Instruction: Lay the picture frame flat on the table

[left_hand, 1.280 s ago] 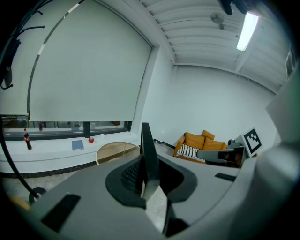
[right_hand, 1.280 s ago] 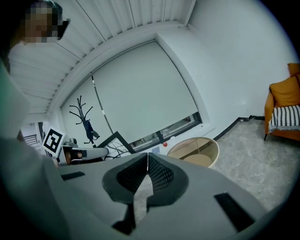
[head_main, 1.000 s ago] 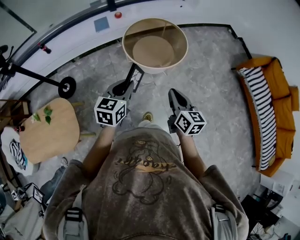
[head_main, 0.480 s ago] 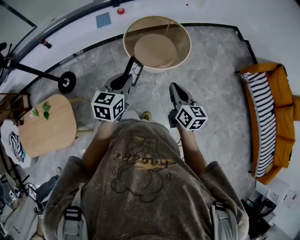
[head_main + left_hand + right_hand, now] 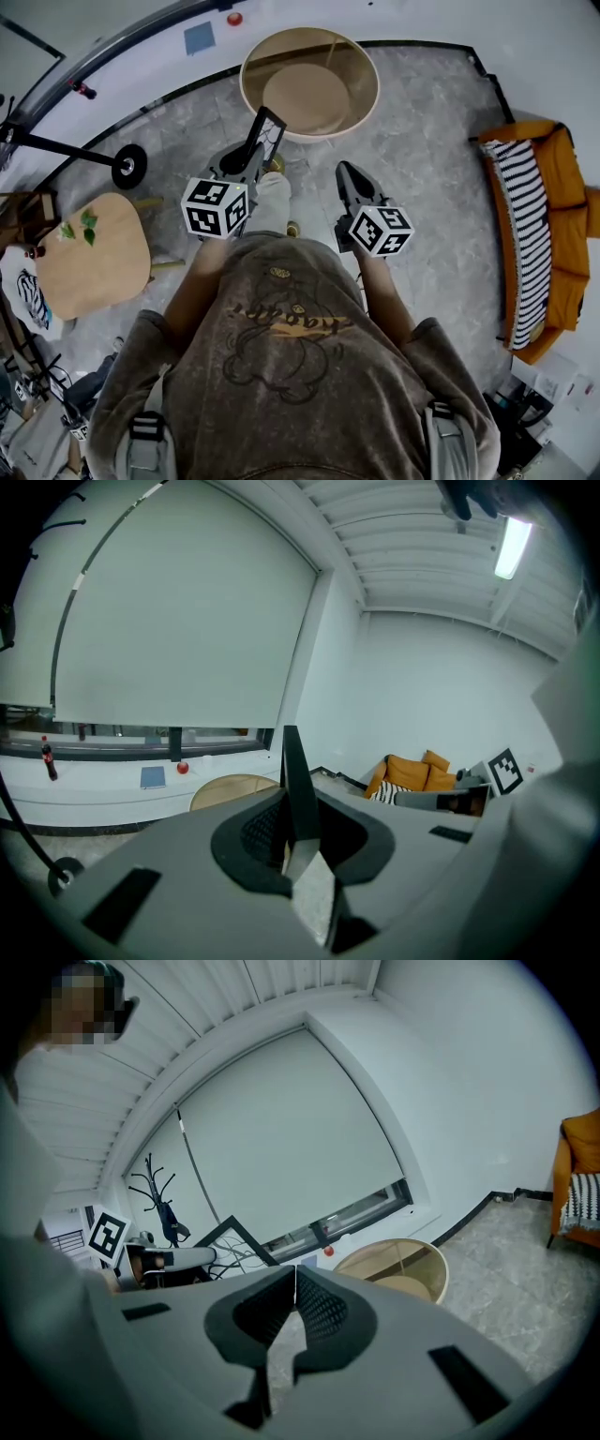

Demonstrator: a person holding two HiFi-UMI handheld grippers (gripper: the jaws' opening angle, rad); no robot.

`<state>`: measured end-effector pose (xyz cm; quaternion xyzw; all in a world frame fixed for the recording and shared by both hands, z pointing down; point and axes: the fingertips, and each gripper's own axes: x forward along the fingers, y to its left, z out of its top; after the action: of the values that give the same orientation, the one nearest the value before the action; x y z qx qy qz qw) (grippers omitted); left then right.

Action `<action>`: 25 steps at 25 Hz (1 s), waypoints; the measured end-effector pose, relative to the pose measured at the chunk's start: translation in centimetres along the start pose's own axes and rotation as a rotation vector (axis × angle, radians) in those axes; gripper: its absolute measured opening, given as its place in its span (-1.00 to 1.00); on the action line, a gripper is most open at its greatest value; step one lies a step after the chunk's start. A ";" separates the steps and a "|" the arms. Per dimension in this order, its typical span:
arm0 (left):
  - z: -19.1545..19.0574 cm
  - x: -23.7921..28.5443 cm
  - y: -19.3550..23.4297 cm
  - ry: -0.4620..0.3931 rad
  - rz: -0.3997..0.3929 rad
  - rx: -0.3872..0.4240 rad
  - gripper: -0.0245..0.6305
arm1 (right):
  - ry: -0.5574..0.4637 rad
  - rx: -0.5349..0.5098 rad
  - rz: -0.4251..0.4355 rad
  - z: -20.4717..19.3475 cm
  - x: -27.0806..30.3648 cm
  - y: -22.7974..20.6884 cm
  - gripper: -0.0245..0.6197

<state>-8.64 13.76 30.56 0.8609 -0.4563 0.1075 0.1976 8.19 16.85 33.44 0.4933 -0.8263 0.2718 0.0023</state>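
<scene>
**Left gripper carrying the picture frame toward the round table**

The left gripper (image 5: 249,163) is clamping the picture frame (image 5: 267,134) by its lower edge. In the left gripper view, the black frame (image 5: 297,782) is showing edge-on, a thin dark strip rising straight up out of the gap between the two pads, which are pressing on it from either side. The frame is standing upright in the grip, not lying flat, and it is sticking out ahead of the left gripper, in the air above the grey floor. In the head view, its far end is lining up with the near rim of the round table (image 5: 371,73), which is sitting just ahead of both grippers.

The right gripper (image 5: 345,175) is hovering beside the left one, level with it and apart from the frame. Its jaws are resting together with nothing between them, as the right gripper view (image 5: 292,1284) is showing. From that view, the frame (image 5: 221,1235) is appearing off to the left of the right gripper.

An orange sofa (image 5: 565,202) is standing well off to the right of the right gripper. A small wooden side table (image 5: 94,267) is sitting well to the left of the left gripper.
</scene>
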 end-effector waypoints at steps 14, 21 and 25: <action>2.2 6.2 2.3 0.011 -0.044 -0.003 -0.75 | -0.011 0.005 -0.040 2.7 4.4 -3.5 -0.86; 3.3 9.2 4.4 0.022 -0.054 -0.011 -0.75 | -0.002 0.007 -0.046 3.8 7.6 -4.8 -0.86; 3.6 11.2 5.4 0.035 -0.057 -0.021 -0.75 | 0.011 0.016 -0.052 4.2 9.2 -5.9 -0.86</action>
<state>-6.82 1.09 32.72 0.8696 -0.4290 0.1119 0.2175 9.41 5.34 35.04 0.5131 -0.8110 0.2808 0.0101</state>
